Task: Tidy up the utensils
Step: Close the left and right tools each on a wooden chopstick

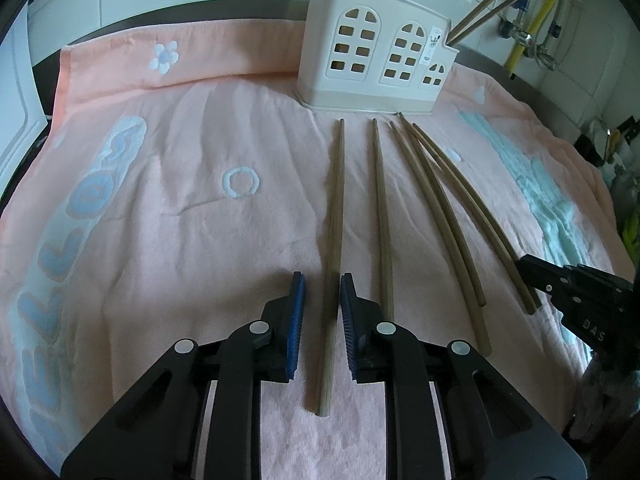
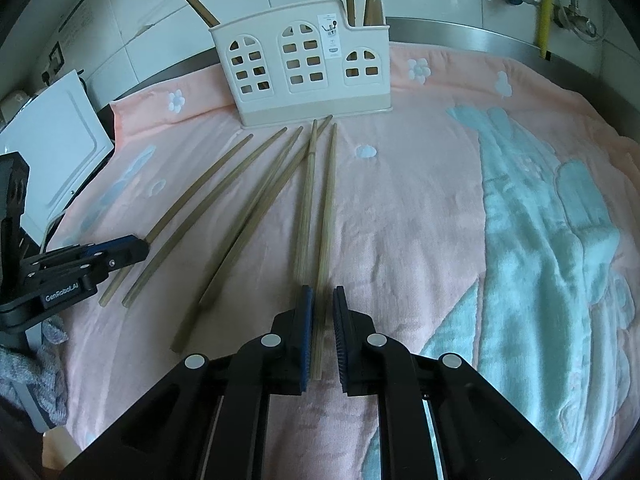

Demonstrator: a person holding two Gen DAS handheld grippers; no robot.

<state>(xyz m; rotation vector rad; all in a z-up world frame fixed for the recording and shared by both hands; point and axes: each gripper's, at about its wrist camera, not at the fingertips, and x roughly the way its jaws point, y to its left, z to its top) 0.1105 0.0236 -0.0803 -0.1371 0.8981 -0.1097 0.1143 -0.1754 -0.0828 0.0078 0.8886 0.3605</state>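
Several wooden chopsticks lie side by side on a pink towel [image 1: 180, 216] in front of a cream utensil holder [image 1: 372, 64], which shows in the right wrist view too [image 2: 308, 68]. A few chopsticks stand in the holder. My left gripper [image 1: 322, 280] is open, its jaws on either side of the leftmost chopstick [image 1: 334, 232]. My right gripper [image 2: 322, 294] is open, its jaws around the rightmost chopstick [image 2: 328, 208]; it also shows at the right edge of the left wrist view [image 1: 532, 268]. The left gripper shows at the left in the right wrist view [image 2: 120, 250].
A white board [image 2: 52, 148] leans at the towel's left edge. White tiled wall, a yellow hose [image 1: 536, 20] and metal valves stand behind the holder. A steel counter rim [image 2: 472, 36] runs around the towel.
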